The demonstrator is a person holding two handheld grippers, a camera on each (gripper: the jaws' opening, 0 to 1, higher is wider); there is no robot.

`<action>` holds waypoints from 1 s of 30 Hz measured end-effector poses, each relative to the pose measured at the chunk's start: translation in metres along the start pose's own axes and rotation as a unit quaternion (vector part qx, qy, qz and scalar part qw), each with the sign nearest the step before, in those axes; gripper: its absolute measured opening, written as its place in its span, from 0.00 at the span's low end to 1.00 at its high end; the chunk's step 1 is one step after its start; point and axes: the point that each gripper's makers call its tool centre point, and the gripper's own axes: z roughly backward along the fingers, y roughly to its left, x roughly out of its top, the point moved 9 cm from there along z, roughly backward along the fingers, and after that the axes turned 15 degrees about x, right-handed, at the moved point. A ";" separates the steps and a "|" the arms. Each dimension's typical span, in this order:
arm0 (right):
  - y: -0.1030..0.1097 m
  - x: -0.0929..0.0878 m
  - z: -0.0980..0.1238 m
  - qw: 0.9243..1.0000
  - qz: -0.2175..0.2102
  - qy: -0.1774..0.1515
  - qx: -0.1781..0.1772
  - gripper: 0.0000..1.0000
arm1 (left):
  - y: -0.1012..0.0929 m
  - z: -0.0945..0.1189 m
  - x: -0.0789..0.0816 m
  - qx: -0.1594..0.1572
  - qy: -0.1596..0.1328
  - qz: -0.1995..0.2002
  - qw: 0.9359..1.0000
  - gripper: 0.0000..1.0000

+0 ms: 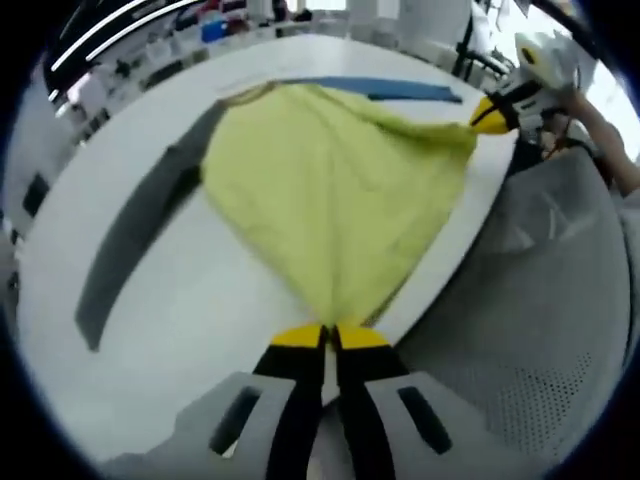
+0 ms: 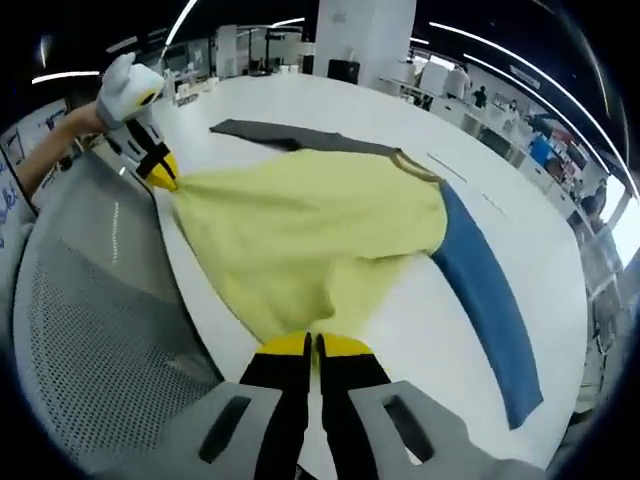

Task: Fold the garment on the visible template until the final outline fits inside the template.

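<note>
A yellow garment (image 1: 330, 190) with one grey sleeve (image 1: 140, 225) and one blue sleeve (image 1: 385, 90) lies spread on a white table (image 1: 190, 310). My left gripper (image 1: 331, 338) is shut on the garment's hem corner at the near table edge. My right gripper (image 2: 313, 347) is shut on the other hem corner of the garment (image 2: 300, 235). Each gripper enters the other's view: the right one (image 1: 490, 115) at the upper right, the left one (image 2: 160, 170) at the upper left. The blue sleeve (image 2: 490, 300) and grey sleeve (image 2: 290, 135) lie flat.
A grey perforated chair back (image 1: 540, 310) stands against the near table edge, also seen as a mesh surface (image 2: 90, 330). A person's hand (image 2: 50, 140) holds the left gripper. Desks and shelves stand beyond the table (image 2: 560, 230).
</note>
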 end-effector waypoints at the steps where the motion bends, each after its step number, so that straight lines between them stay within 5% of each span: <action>1: -0.002 -0.005 0.004 1.000 -0.008 0.004 -0.013 0.03 | 0.002 0.000 -0.002 0.003 0.004 -0.002 1.000 0.00; 10: 0.006 -0.038 0.018 0.997 -0.079 -0.002 -0.007 0.03 | 0.009 0.001 -0.014 0.010 0.019 0.004 1.000 0.00; 30: 0.020 -0.063 -0.005 0.990 -0.114 0.067 0.041 0.03 | 0.008 0.000 -0.039 0.009 0.053 0.016 0.998 0.00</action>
